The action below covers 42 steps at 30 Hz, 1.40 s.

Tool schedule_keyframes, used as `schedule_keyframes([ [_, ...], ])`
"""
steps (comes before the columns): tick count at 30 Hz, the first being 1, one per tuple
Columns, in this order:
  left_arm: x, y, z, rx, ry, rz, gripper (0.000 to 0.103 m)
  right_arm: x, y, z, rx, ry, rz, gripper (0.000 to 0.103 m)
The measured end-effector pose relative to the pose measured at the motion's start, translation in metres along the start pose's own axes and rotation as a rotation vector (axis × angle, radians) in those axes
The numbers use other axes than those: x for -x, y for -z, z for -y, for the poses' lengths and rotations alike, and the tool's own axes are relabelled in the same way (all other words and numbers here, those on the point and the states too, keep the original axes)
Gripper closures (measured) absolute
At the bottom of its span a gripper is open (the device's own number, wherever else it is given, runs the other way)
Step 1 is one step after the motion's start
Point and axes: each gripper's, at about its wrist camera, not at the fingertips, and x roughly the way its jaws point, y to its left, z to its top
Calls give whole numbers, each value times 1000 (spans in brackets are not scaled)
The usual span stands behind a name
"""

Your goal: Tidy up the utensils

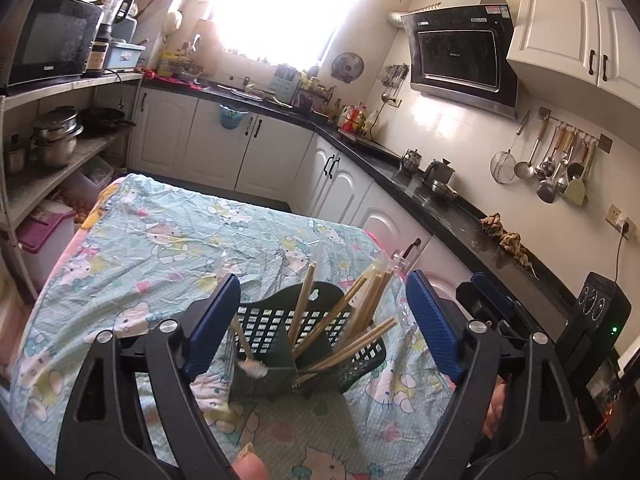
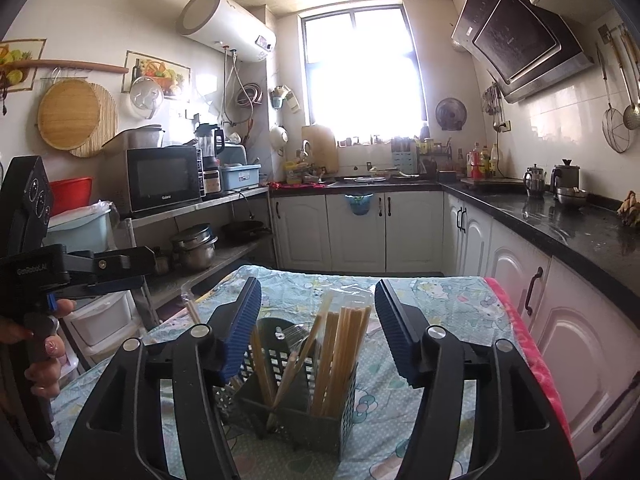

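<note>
A dark green perforated utensil holder (image 1: 280, 364) stands upright on the table covered by a light blue cartoon cloth (image 1: 168, 248). Several wooden chopsticks (image 1: 352, 320) lean in its compartments. My left gripper (image 1: 320, 320) is open and empty, with the holder between and just beyond its blue pads. In the right wrist view the same holder (image 2: 316, 420) with chopsticks (image 2: 340, 352) sits between the fingers of my right gripper (image 2: 318, 320), which is open and empty. A clear plastic wrapper (image 2: 344, 292) lies behind the holder. The left gripper's body (image 2: 60, 272) shows at the left of that view.
A black countertop (image 1: 440, 208) with white cabinets runs along the right and back walls. A shelf unit (image 1: 60, 152) with a microwave and pots stands at the left. Ladles and strainers (image 1: 552, 160) hang on the right wall. The table's right edge has a pink border (image 2: 532, 360).
</note>
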Motion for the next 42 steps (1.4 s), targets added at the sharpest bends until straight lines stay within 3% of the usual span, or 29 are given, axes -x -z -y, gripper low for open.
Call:
schedule_keyframes([
  [6, 21, 10, -3, -1, -5, 12, 11, 16, 2, -11, 9, 1, 0, 38],
  [17, 42, 34, -9, 6, -29, 2, 11, 37, 15, -30, 40, 6, -10, 22],
  [27, 49, 63, -19, 8, -79, -35, 11, 44, 43, -42, 45, 19, -77, 9],
  [42, 51, 113, -25, -35, -156, -60, 11, 46, 98, -63, 77, 39, -160, 7],
])
